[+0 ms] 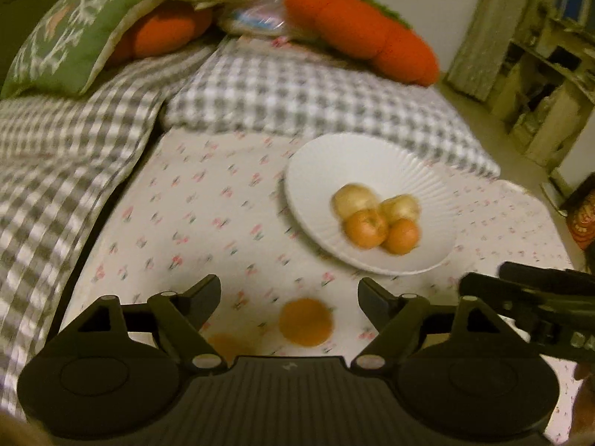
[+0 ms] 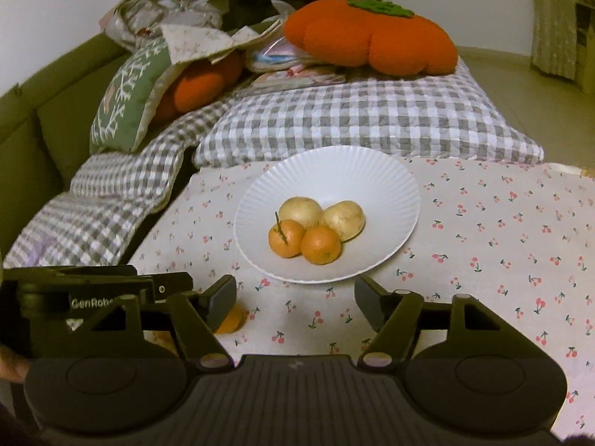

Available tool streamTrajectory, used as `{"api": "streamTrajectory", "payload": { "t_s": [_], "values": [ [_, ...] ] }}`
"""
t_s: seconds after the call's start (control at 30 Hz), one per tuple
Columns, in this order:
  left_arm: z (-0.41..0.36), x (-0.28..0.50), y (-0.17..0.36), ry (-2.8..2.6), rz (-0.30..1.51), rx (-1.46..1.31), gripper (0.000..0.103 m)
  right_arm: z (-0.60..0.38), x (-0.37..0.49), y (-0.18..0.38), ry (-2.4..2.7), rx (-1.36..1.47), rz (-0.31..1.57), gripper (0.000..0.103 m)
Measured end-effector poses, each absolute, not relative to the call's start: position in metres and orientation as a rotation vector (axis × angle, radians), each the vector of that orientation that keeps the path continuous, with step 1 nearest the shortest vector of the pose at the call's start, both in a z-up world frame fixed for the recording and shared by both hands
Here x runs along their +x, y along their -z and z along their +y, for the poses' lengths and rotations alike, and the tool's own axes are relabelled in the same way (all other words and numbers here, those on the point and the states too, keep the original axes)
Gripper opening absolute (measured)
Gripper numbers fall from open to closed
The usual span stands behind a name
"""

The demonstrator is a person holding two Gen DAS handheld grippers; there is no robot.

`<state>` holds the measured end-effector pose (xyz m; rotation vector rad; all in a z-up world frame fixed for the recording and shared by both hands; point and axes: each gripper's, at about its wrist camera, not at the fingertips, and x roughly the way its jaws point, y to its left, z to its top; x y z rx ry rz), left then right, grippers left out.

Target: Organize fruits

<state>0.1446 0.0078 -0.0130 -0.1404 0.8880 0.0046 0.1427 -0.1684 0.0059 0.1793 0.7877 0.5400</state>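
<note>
A white ribbed plate (image 2: pixel 390 193) (image 1: pixel 372 163) lies on the cherry-print cloth, holding two oranges (image 2: pixel 320 244) (image 1: pixel 365 229) in front of two pale yellow fruits (image 2: pixel 343 219) (image 1: pixel 353 197). My left gripper (image 1: pixel 289 299) is open above the cloth, with a loose orange (image 1: pixel 305 322) lying between its fingers, untouched. A second orange (image 1: pixel 230 345) peeks beside its left finger. My right gripper (image 2: pixel 295 299) is open just before the plate's near rim, nothing between its fingers. In the right wrist view, a loose orange (image 2: pixel 232 320) shows behind the left finger.
Grey checked cushions (image 2: pixel 364 122) and bedding border the cloth at the back and left. An orange plush pillow (image 2: pixel 368 37) and a green pillow (image 2: pixel 126 100) lie behind. The left gripper's body (image 2: pixel 93 297) sits at the right view's left edge; the right gripper's body (image 1: pixel 539 304) at the left view's right edge.
</note>
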Motion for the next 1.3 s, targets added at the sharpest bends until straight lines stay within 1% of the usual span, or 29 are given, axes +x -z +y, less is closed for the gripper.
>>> {"api": "streamTrajectory", "payload": {
  "t_s": [0.07,0.17,0.23,0.3,0.47,0.7,0.77,0.93,1.07,1.13,1.2,1.23,1.3],
  "values": [
    [0.013,0.146,0.018,-0.015,0.916,-0.159,0.076,-0.165,0.142,-0.004,-0.545,0.159,0.797,0.073],
    [0.016,0.146,0.022,-0.026,0.938,-0.163,0.077,-0.16,0.139,0.0,-0.56,0.128,0.819,0.079],
    [0.016,0.146,0.024,-0.023,0.949,-0.163,0.078,-0.155,0.137,0.002,-0.577,0.09,0.836,0.086],
    [0.018,0.147,0.025,-0.019,0.953,-0.175,0.08,-0.147,0.134,0.004,-0.612,0.028,0.856,0.091],
    [0.024,0.151,0.031,-0.042,0.967,-0.203,0.08,-0.121,0.114,0.012,-0.724,-0.176,0.849,0.091],
    [0.016,0.157,0.044,0.005,1.018,-0.212,0.08,-0.1,0.093,0.025,-0.795,-0.372,0.834,0.087],
    [0.013,0.159,0.046,0.007,1.023,-0.191,0.081,-0.096,0.09,0.028,-0.806,-0.394,0.838,0.085],
    [0.007,0.16,0.056,0.012,1.042,-0.159,0.081,-0.092,0.089,0.035,-0.815,-0.431,0.853,0.074],
    [-0.002,0.159,0.059,0.024,1.023,-0.115,0.08,-0.091,0.089,0.037,-0.817,-0.442,0.858,0.069],
    [-0.008,0.159,0.061,0.041,1.014,-0.099,0.078,-0.091,0.088,0.037,-0.818,-0.446,0.858,0.068],
    [-0.013,0.16,0.065,0.057,1.019,-0.077,0.071,-0.091,0.088,0.036,-0.817,-0.447,0.856,0.068],
    [-0.015,0.161,0.067,0.061,1.021,-0.066,0.069,-0.092,0.088,0.036,-0.815,-0.445,0.856,0.068],
    [-0.018,0.163,0.072,0.065,1.023,-0.045,0.06,-0.092,0.089,0.036,-0.813,-0.441,0.855,0.068]
  ]
}}
